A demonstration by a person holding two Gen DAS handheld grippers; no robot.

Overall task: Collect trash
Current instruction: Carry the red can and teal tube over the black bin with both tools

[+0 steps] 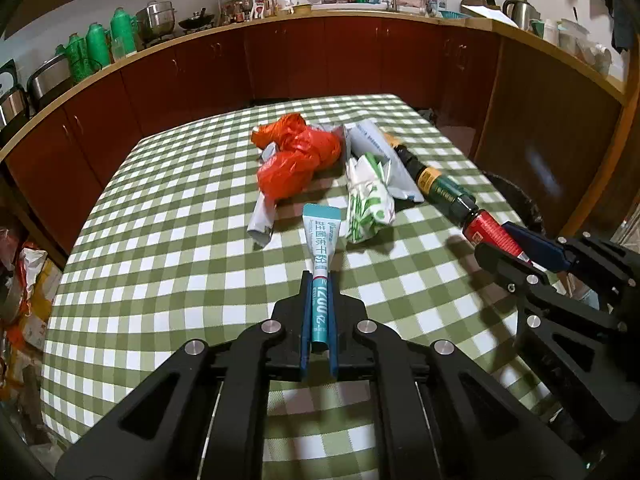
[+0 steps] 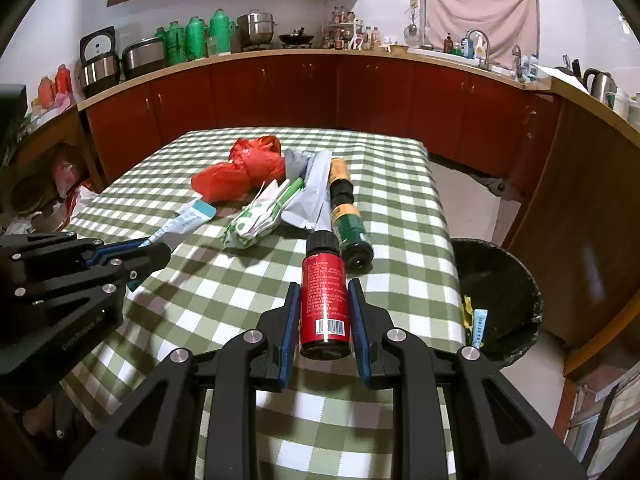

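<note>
Blue-padded jaws grip level above the table: left gripper [image 1: 319,280] a toothpaste tube [image 1: 320,248], right gripper [image 2: 324,292] a red bottle [image 2: 324,300].

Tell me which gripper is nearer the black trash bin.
Right. The right gripper, holding the red bottle, is beside the bin; the left gripper sits across the table.

Black claw [image 1: 319,280] — blue pads [image 1: 307,320], silver screws [image 1: 271,326]
</note>
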